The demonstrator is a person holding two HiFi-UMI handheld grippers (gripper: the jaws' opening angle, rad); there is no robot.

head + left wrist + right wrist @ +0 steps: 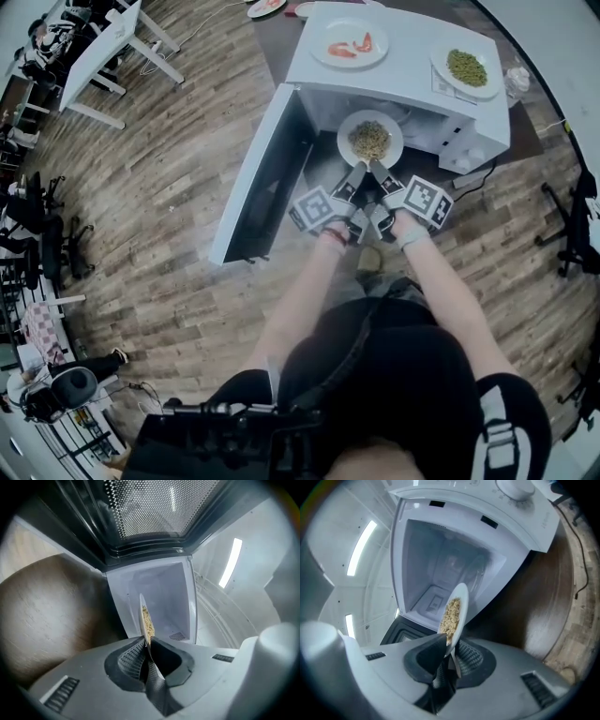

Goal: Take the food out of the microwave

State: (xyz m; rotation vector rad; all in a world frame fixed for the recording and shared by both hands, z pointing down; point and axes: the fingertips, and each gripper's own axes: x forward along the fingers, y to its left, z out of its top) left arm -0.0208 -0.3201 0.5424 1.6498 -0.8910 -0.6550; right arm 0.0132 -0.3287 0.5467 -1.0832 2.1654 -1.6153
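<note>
Looks like the lifting-out step: holding the plate of food (370, 139) right at the open mouth of the microwave (412, 80), with the left gripper (356, 173) and the right gripper (378, 171) both squeezed tight on its near rim. Next, probably best to keep it flat, pull back slowly past the door (258, 183), and find a free spot for it. Only from the head view: two other plates (349, 42) on top of the microwave; only from the gripper views: the pads (131, 660) biting the thin rim, and the bare inside behind.
</note>
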